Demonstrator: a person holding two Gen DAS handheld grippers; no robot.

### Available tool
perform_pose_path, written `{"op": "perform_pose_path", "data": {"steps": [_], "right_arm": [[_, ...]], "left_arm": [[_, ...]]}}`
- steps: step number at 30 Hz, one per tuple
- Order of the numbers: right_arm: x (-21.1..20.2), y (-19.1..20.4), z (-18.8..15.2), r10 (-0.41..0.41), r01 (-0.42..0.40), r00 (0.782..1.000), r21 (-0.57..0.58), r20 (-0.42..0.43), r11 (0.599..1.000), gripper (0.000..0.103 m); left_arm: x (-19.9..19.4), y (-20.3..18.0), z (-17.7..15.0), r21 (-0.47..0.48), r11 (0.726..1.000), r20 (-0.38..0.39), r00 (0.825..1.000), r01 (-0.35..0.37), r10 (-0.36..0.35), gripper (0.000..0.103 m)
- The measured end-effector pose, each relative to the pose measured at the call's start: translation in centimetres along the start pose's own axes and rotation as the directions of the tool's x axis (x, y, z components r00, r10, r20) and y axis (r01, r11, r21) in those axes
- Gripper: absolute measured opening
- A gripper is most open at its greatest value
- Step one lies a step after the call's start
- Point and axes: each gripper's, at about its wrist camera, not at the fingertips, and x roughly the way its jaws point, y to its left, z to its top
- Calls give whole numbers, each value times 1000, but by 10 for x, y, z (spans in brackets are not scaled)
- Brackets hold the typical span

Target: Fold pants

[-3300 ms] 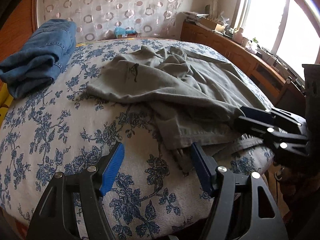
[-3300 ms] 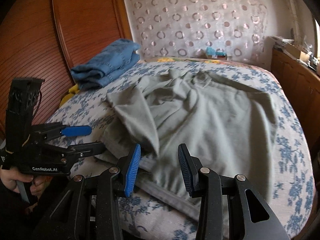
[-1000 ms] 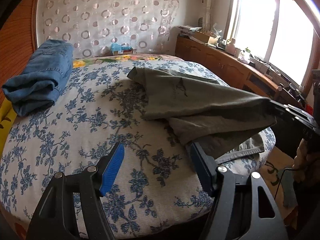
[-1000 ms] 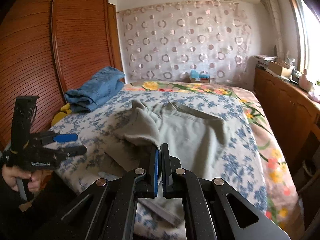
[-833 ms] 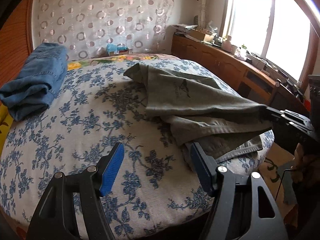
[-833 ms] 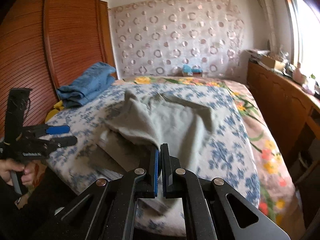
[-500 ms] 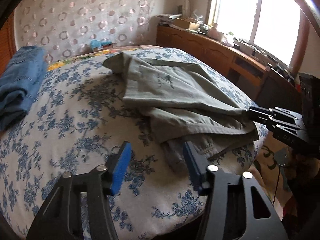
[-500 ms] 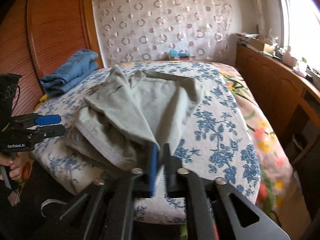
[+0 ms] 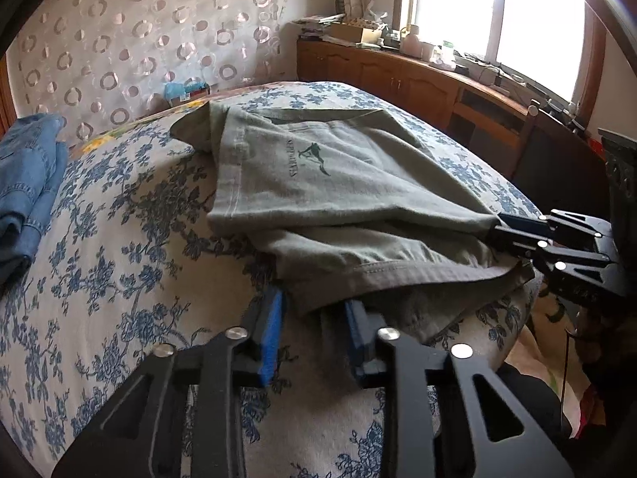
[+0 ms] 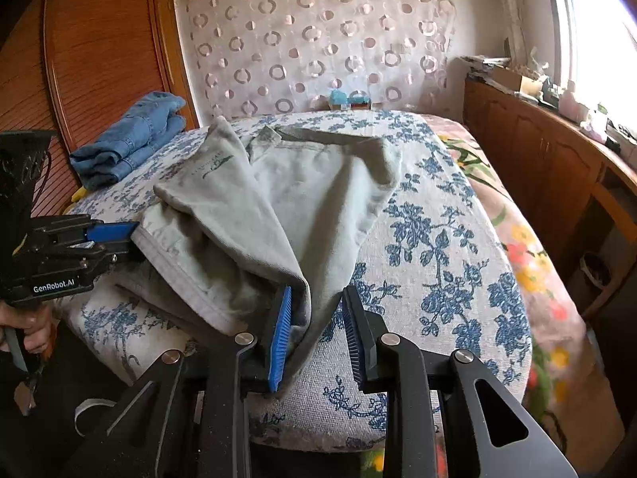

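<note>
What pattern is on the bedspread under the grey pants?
The bedspread is off-white with blue floral sprigs, clearest in the right wrist view beside the grey pants.

This was a lived-in bedroom in a home. A bed (image 10: 438,247) covered in a blue floral spread filled the middle, backed by a curtain with a ring pattern (image 10: 318,40). A slatted wooden wardrobe (image 10: 91,59) stood to one side, with folded blue jeans (image 10: 131,139) on the bed near it. Low wooden cabinets (image 9: 398,75) ran under a bright window (image 9: 489,20), their top crowded with what looked like bottles and boxes, too blurred to name.
</note>
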Motion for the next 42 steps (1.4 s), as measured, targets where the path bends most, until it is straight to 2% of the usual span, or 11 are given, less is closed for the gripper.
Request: {"op": "perform_pose_path", "data": {"steps": [4,6,13,18,23,24,26,28,31,33,42], "right_arm": [[3,-1,-2,-2,2,1000,4,5,1000,27],[4,-2,-2,-5,5,1000,4,9,1000,27],[6,0,-4,-17,17,1000,4,13,1000,27],[8,2,-4,-34,34,999,-6,14,999,27],[8,2,-3,-29,29,999,-5,14,1000,27],[8,1,-3,-26,26,1000,-4,13,1000,28],[8,-1,-3,-18,18,1000,2,12,1000,28],[8,-2,-3,-14,14,1000,5,12,1000,28],[8,-2,-3,-15,15,1000,0,11,1000,28],[8,-3,-3,-12,12,1000,1,11,1000,28],[8,-5,-3,-9,9,1000,1,10,1000,28]], "left_arm": [[-5,2,1,-14,1000,28,1000,7,-6,8],[-13,2,0,-14,1000,47,999,9,-8,5],[-48,-3,-15,-13,1000,93,996,16,-15,4],[-51,-4,-27,-14,1000,78,997,25,-24,4],[-36,-2,-33,-20,1000,25,1000,20,-19,4],[-36,-2,-33,-18,1000,21,1000,22,-21,6],[-38,-4,-33,-12,1000,18,1000,0,1,14],[-42,-3,-35,0,1000,24,1000,-19,19,30],[-48,-1,-38,0,1000,26,1000,3,-3,44],[-50,0,-42,-1,1000,17,1000,25,-25,45],[-35,-8,-43,23,999,-20,1000,24,-23,45]]}}
